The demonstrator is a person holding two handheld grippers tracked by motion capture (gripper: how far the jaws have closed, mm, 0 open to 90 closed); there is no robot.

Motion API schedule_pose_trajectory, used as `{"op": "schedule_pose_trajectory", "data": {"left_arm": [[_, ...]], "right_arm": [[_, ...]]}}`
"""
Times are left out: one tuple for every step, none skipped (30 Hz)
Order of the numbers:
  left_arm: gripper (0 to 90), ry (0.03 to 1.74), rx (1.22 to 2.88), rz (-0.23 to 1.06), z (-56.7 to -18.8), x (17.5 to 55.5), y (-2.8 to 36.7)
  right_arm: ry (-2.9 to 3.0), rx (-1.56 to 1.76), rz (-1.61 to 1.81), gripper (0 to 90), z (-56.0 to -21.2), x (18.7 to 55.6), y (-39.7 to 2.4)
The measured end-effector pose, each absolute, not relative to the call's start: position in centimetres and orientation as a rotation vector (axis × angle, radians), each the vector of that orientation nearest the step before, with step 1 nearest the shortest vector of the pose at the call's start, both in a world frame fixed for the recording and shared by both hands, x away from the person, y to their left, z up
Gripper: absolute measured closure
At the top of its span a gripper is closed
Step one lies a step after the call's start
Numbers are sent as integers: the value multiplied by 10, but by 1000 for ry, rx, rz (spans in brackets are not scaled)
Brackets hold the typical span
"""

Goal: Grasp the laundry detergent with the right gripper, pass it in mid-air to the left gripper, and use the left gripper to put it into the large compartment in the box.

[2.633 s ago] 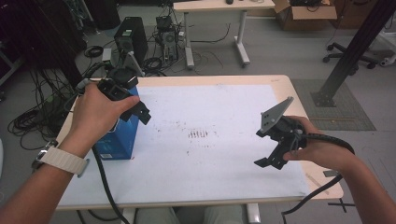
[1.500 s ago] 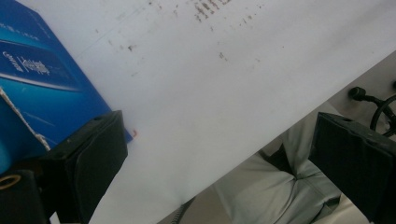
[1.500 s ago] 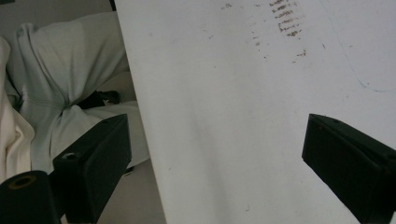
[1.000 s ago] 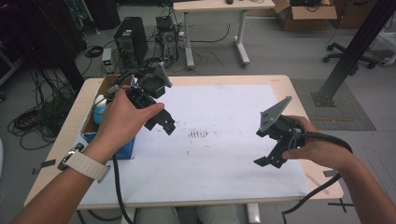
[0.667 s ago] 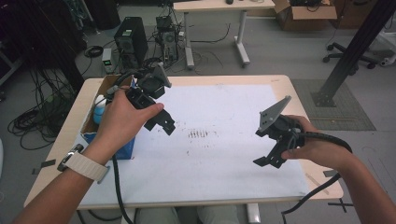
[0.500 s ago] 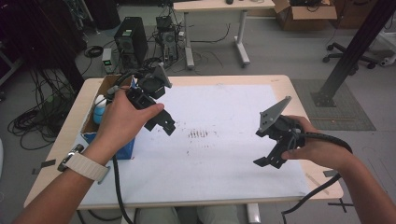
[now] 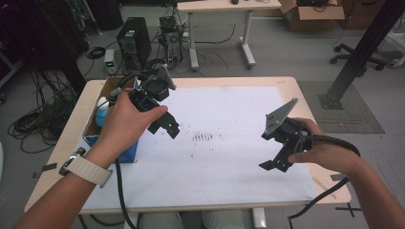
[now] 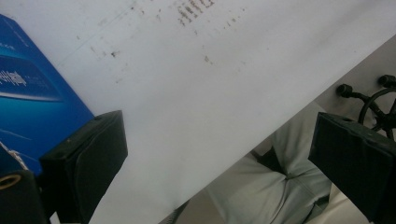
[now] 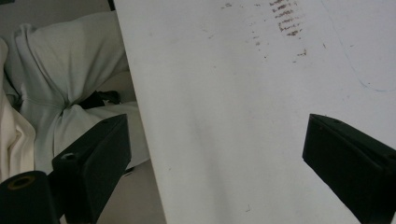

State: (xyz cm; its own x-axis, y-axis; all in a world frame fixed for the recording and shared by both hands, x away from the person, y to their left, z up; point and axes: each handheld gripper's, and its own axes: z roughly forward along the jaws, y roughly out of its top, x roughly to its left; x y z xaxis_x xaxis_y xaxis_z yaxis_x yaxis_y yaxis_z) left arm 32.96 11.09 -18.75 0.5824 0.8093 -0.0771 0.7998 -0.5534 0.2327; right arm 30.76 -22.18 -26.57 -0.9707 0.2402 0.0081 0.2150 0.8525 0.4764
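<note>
In the high view, the left gripper (image 7: 165, 128) hung above the white sheet (image 7: 224, 157), the blue box (image 7: 125, 152) at its eight o'clock; the right gripper (image 7: 274, 164) hovered at three o'clock. In the left gripper view, jaws gaped wide, empty, the blue box (image 8: 32, 112) at nine o'clock; in the right gripper view, jaws likewise stood wide, empty.

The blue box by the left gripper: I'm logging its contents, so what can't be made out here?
- Blue box, high view: the left hand covers most of it.
- Its contents: only a white and blue bottle peeks out; its label is too small to read.
- Left gripper view: the box print is cut off by the frame edge and blurred.
- Dark marks on the white sheet: too small to read.
</note>
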Motion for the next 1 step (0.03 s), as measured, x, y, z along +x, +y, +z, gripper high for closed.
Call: {"op": "schedule_pose_trajectory", "data": {"left_arm": [[47,1332,2571,56,-187,330,111]], "right_arm": [[2974,366,757,79,-266,308,-222]]}}
